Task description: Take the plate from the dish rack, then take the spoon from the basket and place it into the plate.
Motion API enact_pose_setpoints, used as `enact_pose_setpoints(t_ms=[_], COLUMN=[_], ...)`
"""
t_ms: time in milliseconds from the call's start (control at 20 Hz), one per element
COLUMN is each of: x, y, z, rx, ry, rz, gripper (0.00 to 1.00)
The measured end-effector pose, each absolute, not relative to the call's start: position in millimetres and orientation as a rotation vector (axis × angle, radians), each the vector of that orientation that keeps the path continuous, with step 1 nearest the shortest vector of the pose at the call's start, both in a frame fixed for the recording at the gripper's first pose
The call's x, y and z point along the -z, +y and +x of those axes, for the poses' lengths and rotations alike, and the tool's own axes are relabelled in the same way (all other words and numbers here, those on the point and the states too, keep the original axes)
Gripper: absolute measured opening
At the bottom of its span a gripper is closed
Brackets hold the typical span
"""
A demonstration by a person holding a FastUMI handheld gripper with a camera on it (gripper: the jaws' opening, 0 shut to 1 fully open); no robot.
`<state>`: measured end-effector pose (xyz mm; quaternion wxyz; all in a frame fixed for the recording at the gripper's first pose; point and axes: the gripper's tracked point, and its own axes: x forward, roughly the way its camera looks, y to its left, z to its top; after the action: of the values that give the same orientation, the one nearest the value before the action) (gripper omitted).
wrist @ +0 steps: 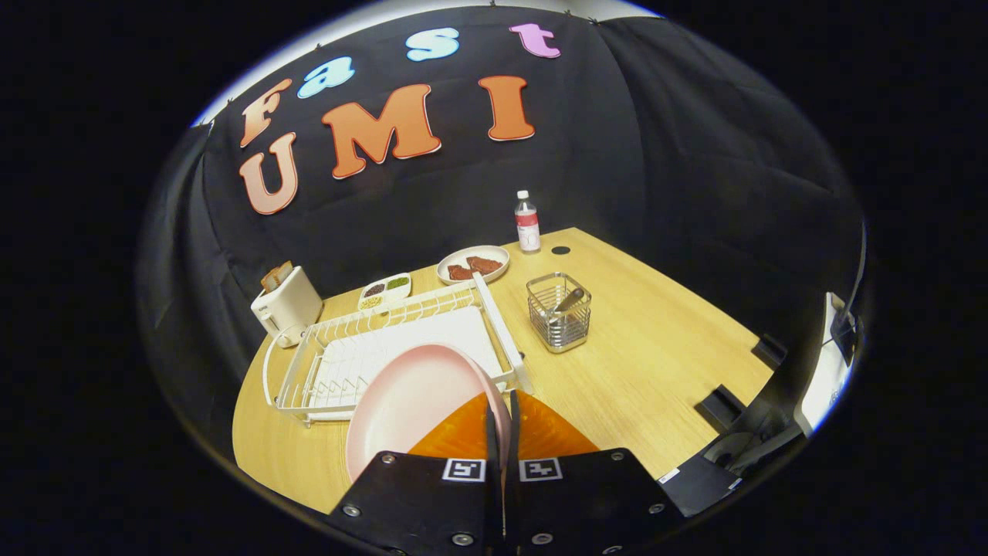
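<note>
My gripper (502,401) is shut on the rim of a pale pink plate (413,401), which stands tilted on edge between the fingers, lifted in front of the white wire dish rack (401,340). Beyond the fingers and right of the rack stands a square wire basket (559,313) with a metal spoon (569,300) leaning inside it.
A white toaster (287,306) stands behind the rack's left end. A small divided dish (386,290), a plate with brown food (473,265) and a bottle (528,222) lie at the back of the wooden table (664,340). Black brackets sit at the table's right edge.
</note>
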<state>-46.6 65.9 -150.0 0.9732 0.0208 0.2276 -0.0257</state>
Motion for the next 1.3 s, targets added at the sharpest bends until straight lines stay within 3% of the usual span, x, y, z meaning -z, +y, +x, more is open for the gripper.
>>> enact_pose_setpoints(t_ms=[1300], x=[296], y=[101], z=[-57], rx=[-0.008], ry=[0.651], rz=[0.326], gripper=[0.03])
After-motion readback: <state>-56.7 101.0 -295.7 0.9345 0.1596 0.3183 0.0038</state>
